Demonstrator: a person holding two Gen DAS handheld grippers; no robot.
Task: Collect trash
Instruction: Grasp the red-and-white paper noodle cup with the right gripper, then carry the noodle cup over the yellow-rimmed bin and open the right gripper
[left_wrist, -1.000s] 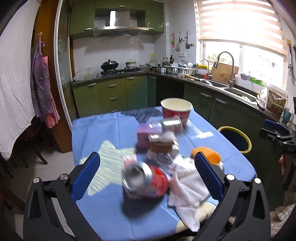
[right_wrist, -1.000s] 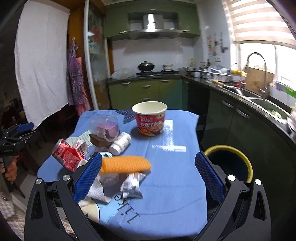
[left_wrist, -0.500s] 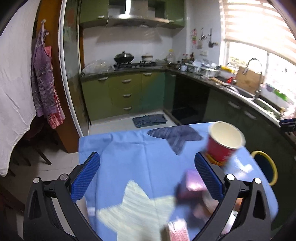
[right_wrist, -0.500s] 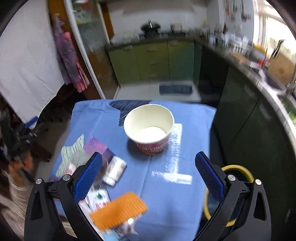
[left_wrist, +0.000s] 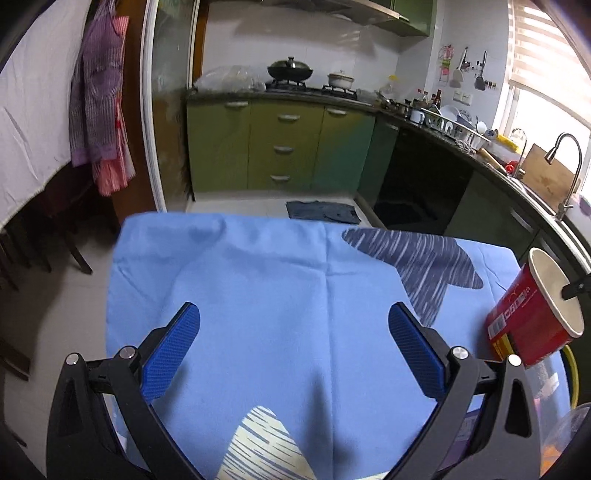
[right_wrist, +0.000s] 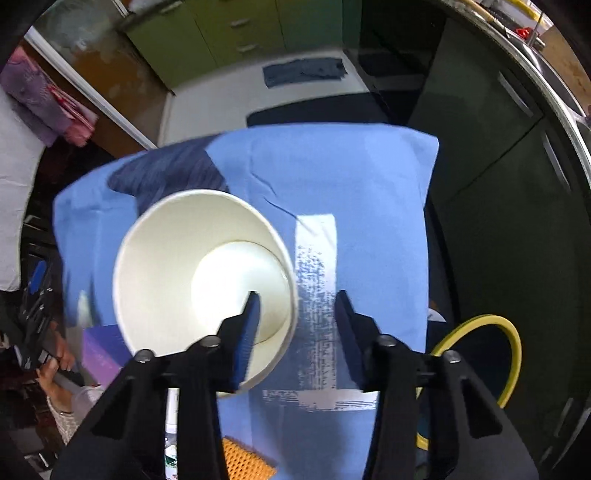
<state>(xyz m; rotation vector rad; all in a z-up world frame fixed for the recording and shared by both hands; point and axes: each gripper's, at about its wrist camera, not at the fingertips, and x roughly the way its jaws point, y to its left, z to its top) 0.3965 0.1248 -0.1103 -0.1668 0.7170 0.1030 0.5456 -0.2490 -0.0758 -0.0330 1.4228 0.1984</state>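
A red paper cup (right_wrist: 207, 266), white inside and empty, stands on the blue tablecloth (right_wrist: 369, 184). My right gripper (right_wrist: 297, 295) points straight down over its right rim, jaws closing. One finger is inside the cup and the other outside, with the cup wall between them and neither pad pressing on it. The left wrist view shows the same cup (left_wrist: 528, 317) at the far right, with a dark fingertip at its rim. My left gripper (left_wrist: 293, 314) is open over bare cloth, nothing between its fingers.
A bin with a yellow rim (right_wrist: 513, 343) stands on the floor right of the table. Near the table's front left lie an orange sponge (right_wrist: 243, 461), a purple box (right_wrist: 99, 354) and a white bottle (right_wrist: 171, 410). Green cabinets (left_wrist: 284, 147) line the far wall.
My right gripper moved forward, tipped down over the cup and narrowed its jaws around the rim. My left gripper moved forward past the trash pile to bare cloth.
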